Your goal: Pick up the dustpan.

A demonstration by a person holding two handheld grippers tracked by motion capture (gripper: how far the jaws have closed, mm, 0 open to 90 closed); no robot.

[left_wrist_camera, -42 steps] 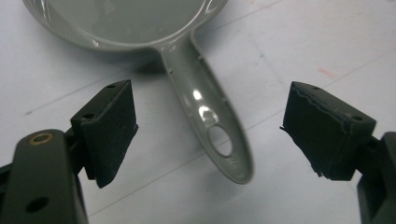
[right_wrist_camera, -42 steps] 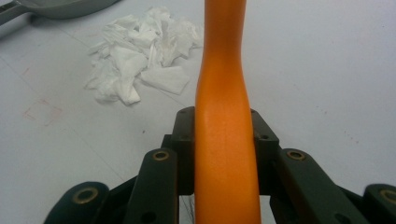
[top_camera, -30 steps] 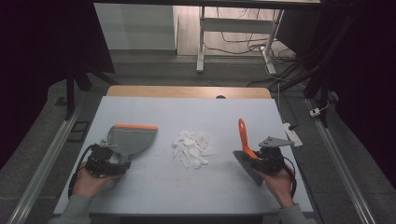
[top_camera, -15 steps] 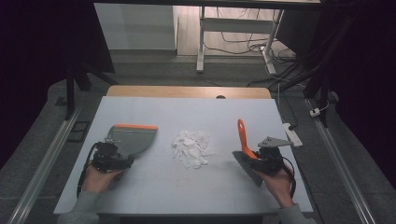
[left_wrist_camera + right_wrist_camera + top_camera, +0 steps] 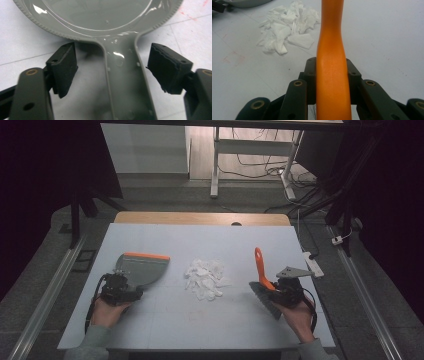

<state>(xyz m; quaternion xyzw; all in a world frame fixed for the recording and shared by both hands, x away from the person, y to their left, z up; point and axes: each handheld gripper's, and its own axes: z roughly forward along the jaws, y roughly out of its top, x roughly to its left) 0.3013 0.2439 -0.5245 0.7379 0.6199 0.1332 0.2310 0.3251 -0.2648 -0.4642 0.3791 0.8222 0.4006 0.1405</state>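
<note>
left tongs [image 5: 110, 72] now spread wide astride dustpan handle [image 5: 125, 82], right tongs [image 5: 331, 72] still clamping orange brush handle [image 5: 331, 50]

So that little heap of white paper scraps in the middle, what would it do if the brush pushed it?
The white paper scraps look thin, crumpled and loose, so they would probably slide easily and scatter rather than move together. They seem very light, so some may flutter aside or catch under the bristles of the brush before reaching the dustpan.

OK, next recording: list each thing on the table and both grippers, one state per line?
Dustpan: flat on the table, ungripped.
Left gripper: open, jaws either side of the dustpan handle.
Brush: held, orange handle up.
Right gripper: shut on the brush handle.
Paper scraps: piled loose mid-table, unswept.
</note>
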